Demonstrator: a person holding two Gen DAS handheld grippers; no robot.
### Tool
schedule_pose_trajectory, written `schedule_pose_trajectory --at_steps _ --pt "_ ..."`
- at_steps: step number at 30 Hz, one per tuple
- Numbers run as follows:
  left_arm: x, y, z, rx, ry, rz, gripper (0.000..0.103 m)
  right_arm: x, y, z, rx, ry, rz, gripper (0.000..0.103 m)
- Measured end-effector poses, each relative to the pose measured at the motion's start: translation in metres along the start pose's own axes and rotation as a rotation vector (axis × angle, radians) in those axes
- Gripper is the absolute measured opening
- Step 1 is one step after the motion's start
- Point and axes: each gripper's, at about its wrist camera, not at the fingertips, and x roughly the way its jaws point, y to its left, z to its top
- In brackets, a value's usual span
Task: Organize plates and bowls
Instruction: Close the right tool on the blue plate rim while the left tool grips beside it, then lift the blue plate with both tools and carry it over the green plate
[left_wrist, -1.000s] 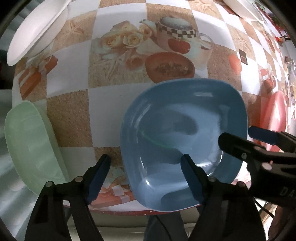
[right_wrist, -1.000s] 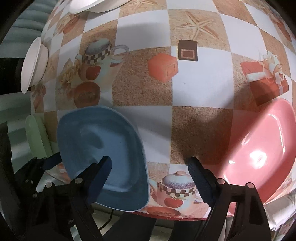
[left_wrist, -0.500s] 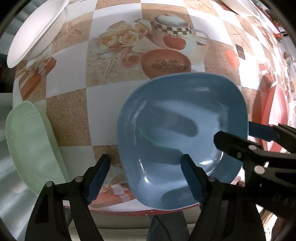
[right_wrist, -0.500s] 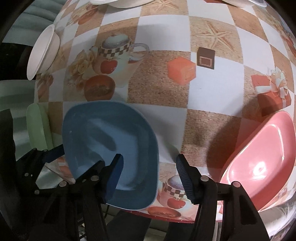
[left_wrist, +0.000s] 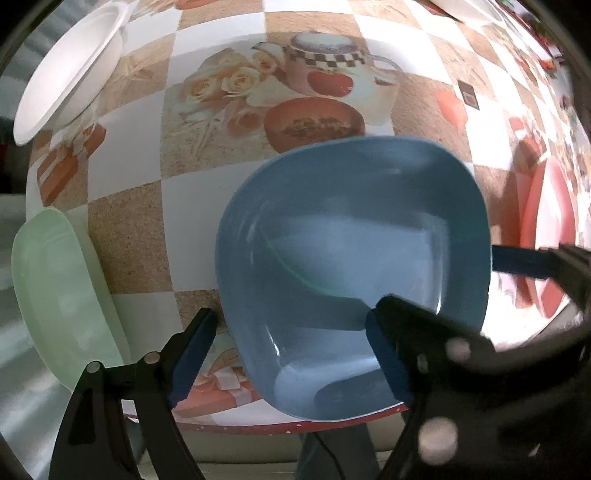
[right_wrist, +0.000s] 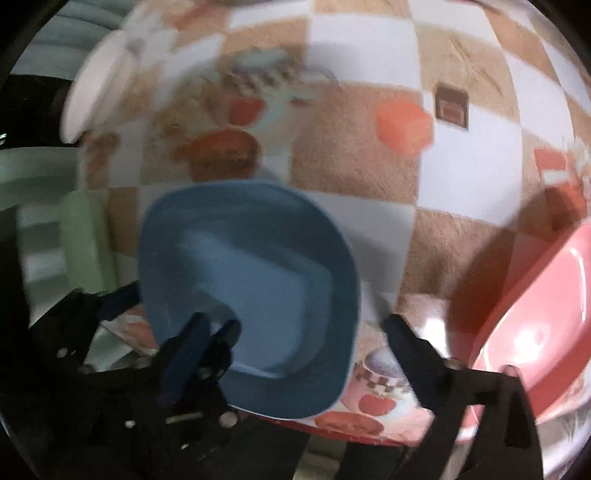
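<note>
A blue square bowl (left_wrist: 351, 273) sits at the near edge of the table; it also shows in the right wrist view (right_wrist: 251, 291). My left gripper (left_wrist: 291, 354) is open, its jaws straddling the bowl's near left rim. My right gripper (right_wrist: 295, 347) is open around the bowl's near right side; its fingers (left_wrist: 524, 260) reach in from the right in the left wrist view. A green bowl (left_wrist: 59, 295) lies left of the blue one. A pink bowl (right_wrist: 546, 314) lies at the right. A white bowl (left_wrist: 66, 70) sits far left.
The table wears a checkered cloth (left_wrist: 207, 206) with printed pictures of teapots, roses and gift boxes. Its near edge (left_wrist: 258, 428) runs just under the blue bowl. Another white dish (left_wrist: 469, 7) lies at the far edge.
My right gripper has swung left toward the blue bowl, closed partway, then opened wide again around it. The left gripper has crept forward over the bowl's rim. The right view is now motion-blurred.
</note>
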Motion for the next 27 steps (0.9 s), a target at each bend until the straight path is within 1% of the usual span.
schedule_pose_trajectory --at_steps 2,4,5,6,7,8,10,11,12,13,14,15,16,17,18,20,22,23,24,27 --pt "-0.001 -0.002 -0.003 0.009 -0.009 -0.001 0.087 0.002 0.005 0.000 -0.015 0.010 -0.008 0.103" --pt "-0.002 -0.001 -0.004 0.006 -0.009 -0.006 0.088 0.003 0.007 -0.002 -0.013 0.003 0.001 0.103" --pt "-0.002 -0.001 -0.004 0.006 -0.009 -0.006 0.088 0.003 0.008 -0.003 -0.008 -0.004 -0.009 0.101" --pt "-0.003 -0.001 -0.005 0.003 -0.008 -0.008 0.088 0.001 0.007 -0.006 -0.006 -0.008 -0.025 0.095" --pt "-0.002 0.001 -0.005 0.000 -0.006 -0.012 0.087 -0.001 0.003 -0.007 -0.011 -0.013 -0.044 0.087" --pt "-0.003 0.002 -0.005 -0.004 -0.006 -0.018 0.087 -0.003 0.007 -0.009 -0.031 -0.027 -0.074 0.082" --pt "-0.005 0.004 -0.004 -0.011 -0.008 -0.020 0.085 -0.006 0.012 -0.010 -0.060 -0.041 -0.079 0.061" --pt "-0.005 0.007 -0.005 -0.015 -0.012 -0.021 0.081 -0.006 0.015 -0.011 -0.072 -0.047 -0.077 0.055" --pt "-0.008 0.010 -0.005 -0.019 -0.021 -0.022 0.079 -0.007 0.014 -0.011 -0.073 -0.049 -0.071 0.044" --pt "-0.010 0.012 -0.005 -0.022 -0.033 -0.025 0.073 -0.011 0.007 -0.014 -0.070 -0.050 -0.058 0.031" --pt "-0.013 0.014 -0.006 -0.022 -0.044 -0.031 0.063 -0.011 0.006 -0.013 -0.059 -0.049 -0.042 0.027" --pt "-0.017 0.014 -0.006 -0.019 -0.053 -0.038 0.058 -0.011 0.005 -0.013 -0.049 -0.051 -0.033 0.027" --pt "-0.019 0.015 -0.006 -0.013 -0.057 -0.044 0.044 -0.014 0.006 -0.008 -0.045 -0.053 -0.029 0.027" --pt "-0.021 0.017 -0.005 -0.010 -0.056 -0.046 0.037 -0.013 0.008 -0.009 -0.049 -0.055 -0.032 0.027" --pt "-0.022 0.020 -0.005 -0.014 -0.051 -0.050 0.035 -0.013 0.009 -0.009 -0.051 -0.057 -0.035 0.027" --pt "-0.025 0.034 0.002 -0.039 -0.044 -0.068 0.018 -0.013 0.005 -0.010 -0.046 -0.058 -0.037 0.027" --pt "-0.024 0.052 0.003 -0.083 -0.035 -0.120 0.014 -0.013 0.003 -0.011 -0.037 -0.057 -0.031 0.027" --pt "-0.024 0.058 0.002 -0.108 -0.031 -0.145 0.013 -0.015 -0.006 -0.015 -0.034 -0.056 -0.028 0.027" --pt "-0.025 0.060 0.002 -0.114 -0.030 -0.149 0.013 -0.015 -0.005 -0.016 -0.035 -0.056 -0.025 0.027" --pt "-0.027 0.061 -0.003 -0.089 -0.037 -0.117 0.014 -0.015 -0.003 -0.021 -0.041 -0.057 -0.034 0.027"
